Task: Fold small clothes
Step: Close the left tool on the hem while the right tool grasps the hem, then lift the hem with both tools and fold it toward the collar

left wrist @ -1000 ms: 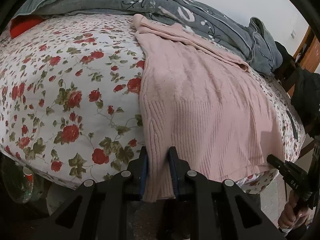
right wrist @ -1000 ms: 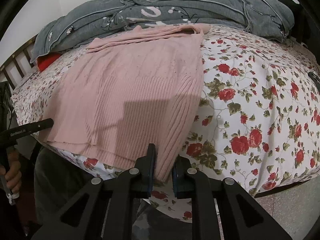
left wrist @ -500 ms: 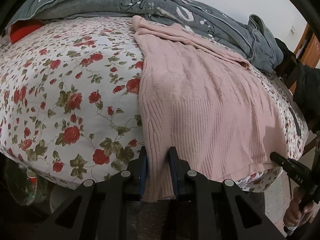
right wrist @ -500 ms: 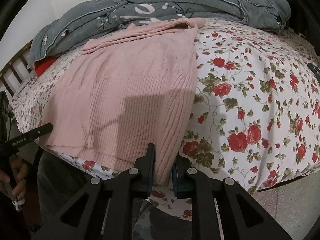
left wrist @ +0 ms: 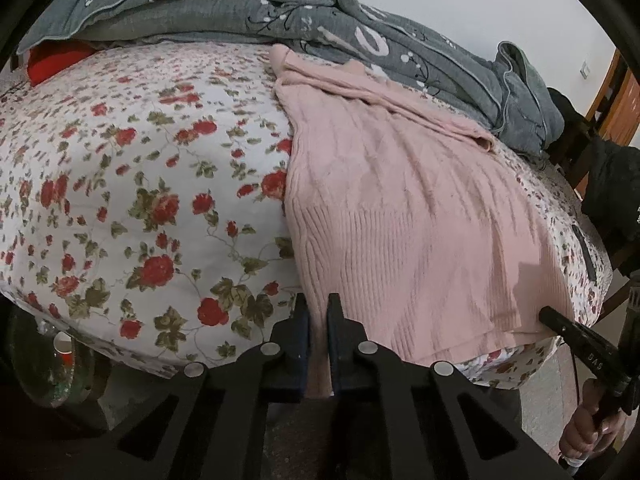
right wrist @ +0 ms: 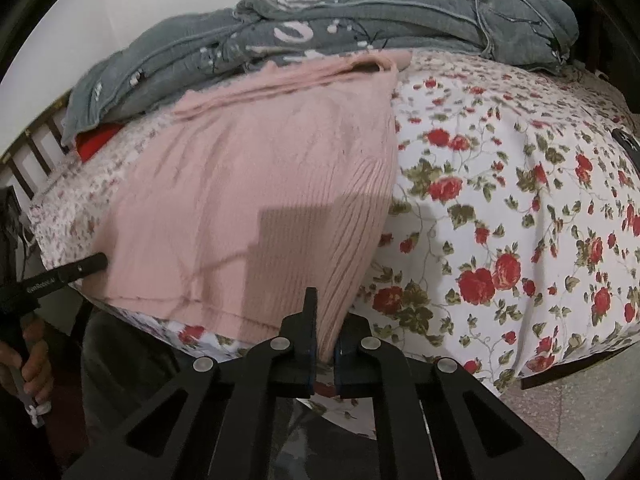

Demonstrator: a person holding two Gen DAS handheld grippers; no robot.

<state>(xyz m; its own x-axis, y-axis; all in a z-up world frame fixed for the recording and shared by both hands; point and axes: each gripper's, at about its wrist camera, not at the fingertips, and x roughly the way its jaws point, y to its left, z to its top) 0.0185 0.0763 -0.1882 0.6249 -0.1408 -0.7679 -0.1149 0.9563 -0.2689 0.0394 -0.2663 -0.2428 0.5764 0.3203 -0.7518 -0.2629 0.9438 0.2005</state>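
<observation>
A pink knit sweater (left wrist: 404, 216) is lying flat on the rose-print bedsheet (left wrist: 132, 184), its ribbed hem hanging at the near edge of the bed and its far end reaching up against a crumpled grey quilt (left wrist: 304, 28) that is running along the back by the wall. The left gripper (left wrist: 318, 312) is sitting at one near corner of the hem; its jaws have just been closing and are now pinching the knit, with a narrow strip of pink fabric showing between the blue pads. The right gripper (right wrist: 326, 316) is doing the same at the opposite near corner: jaws just drawn in, clamping on the ribbed edge, fabric passing between the pads. In the left wrist view the right gripper's black finger is touching the far hem corner at the picture's right edge, with the person's hand (left wrist: 592, 428) wrapping the handle below. In the right wrist view the left gripper's finger is meeting the hem at the picture's left, the other hand (right wrist: 30, 364) holding its grip. A shadow is falling across the lower sweater in the right view. A red item (left wrist: 60, 62) is peeking out from under the quilt at the far side. A dark flat object (right wrist: 628, 146) is lying on the sheet well apart from the sweater; too small to identify.
</observation>
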